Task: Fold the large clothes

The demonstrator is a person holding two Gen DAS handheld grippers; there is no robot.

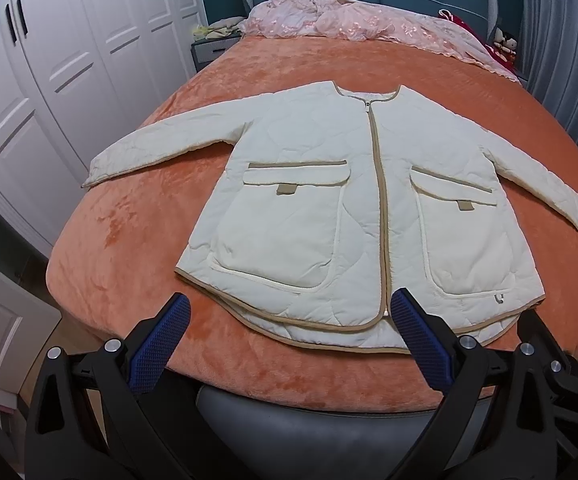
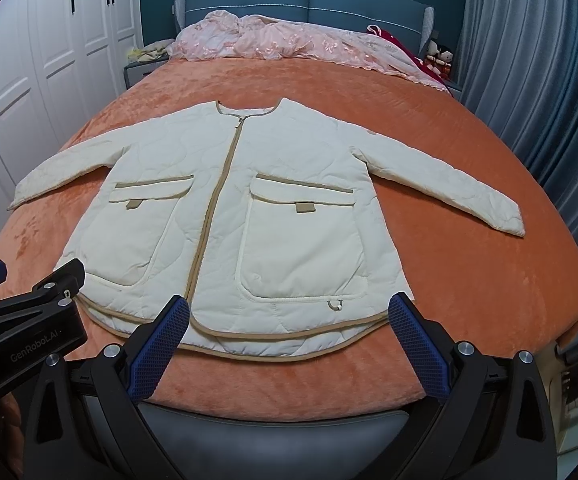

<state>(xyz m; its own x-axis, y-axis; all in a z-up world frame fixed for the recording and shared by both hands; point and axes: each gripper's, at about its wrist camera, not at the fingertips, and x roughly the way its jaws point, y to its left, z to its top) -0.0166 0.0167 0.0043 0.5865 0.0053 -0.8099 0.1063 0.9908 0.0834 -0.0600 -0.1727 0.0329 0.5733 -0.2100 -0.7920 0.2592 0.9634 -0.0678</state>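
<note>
Blue-padded fingers (image 1: 177,344) of the left gripper (image 1: 289,320) are spread wide, holding nothing, poised over the hem of the cream quilted jacket (image 1: 329,184). It's lying flat, zipped, sleeves out, on the orange bedspread (image 1: 129,240), with a pink quilt (image 1: 349,24) bunched by the headboard. Over to the right wrist view: right gripper (image 2: 289,316) gaping too, empty, above the hem (image 2: 273,354), while the jacket's right pocket (image 2: 301,240) sits dead ahead.
</note>
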